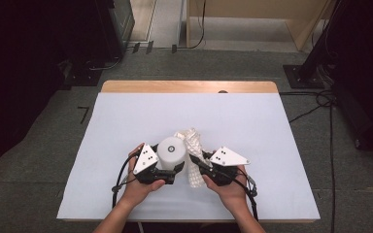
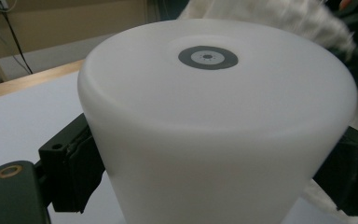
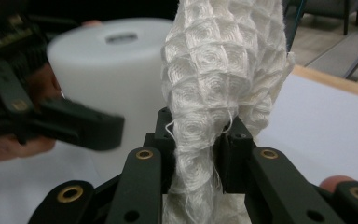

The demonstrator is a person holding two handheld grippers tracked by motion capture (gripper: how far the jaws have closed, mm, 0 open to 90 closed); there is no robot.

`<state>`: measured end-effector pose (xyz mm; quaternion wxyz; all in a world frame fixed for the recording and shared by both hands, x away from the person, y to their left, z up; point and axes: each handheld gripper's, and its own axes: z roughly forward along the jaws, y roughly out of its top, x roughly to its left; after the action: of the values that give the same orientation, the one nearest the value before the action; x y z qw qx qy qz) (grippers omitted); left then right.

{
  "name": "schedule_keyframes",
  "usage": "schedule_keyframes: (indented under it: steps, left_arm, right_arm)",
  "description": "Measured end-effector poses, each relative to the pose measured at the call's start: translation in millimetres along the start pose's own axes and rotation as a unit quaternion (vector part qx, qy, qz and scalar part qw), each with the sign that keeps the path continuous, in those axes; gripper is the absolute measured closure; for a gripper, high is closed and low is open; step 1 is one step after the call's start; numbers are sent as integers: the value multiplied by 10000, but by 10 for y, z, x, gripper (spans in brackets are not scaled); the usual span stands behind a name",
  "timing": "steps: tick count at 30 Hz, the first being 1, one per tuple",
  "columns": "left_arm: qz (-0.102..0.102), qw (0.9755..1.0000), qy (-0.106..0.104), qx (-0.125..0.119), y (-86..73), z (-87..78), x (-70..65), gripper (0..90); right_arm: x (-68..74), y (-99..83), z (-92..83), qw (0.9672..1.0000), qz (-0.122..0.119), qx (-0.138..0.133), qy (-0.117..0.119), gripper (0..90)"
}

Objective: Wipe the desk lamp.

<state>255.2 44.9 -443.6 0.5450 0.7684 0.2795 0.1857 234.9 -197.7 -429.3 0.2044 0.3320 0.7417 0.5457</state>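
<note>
Nearest me, my left gripper clamps the white plastic cup, upside down at the white table's centre; my right gripper pinches a white waffle-weave cloth that rises just beside the cup.

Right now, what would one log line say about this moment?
left gripper: shut on white cup | right gripper: shut on waffle cloth | cloth beside cup | table
</note>
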Motion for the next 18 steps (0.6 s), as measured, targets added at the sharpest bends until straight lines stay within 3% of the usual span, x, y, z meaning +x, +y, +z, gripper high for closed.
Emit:
schedule_keyframes:
  steps: [3, 9, 11, 14, 18]
  left_arm:
    - [9, 10000, 6, -35, 17, -15, -5, 85]
    - [-15, 9998, -39, -210, 54, -60, 2, 86]
    - [-21, 9998, -54, -201, 48, -58, 11, 86]
    - [-4, 9998, -55, -175, 31, -39, 21, 86]
    - [63, 10000, 1, -75, -7, 10, 15, 86]
  right_arm:
    - [-7, -10, 7, 10000, -24, 45, 7, 728]
    - [-62, -207, 189, 9983, 149, 557, 20, 728]
    - [-70, -233, 214, 9979, 188, 612, 64, 728]
    - [-61, -202, 186, 9984, 173, 540, 60, 728]
    - [-69, -114, 96, 9996, 139, 246, 86, 728]
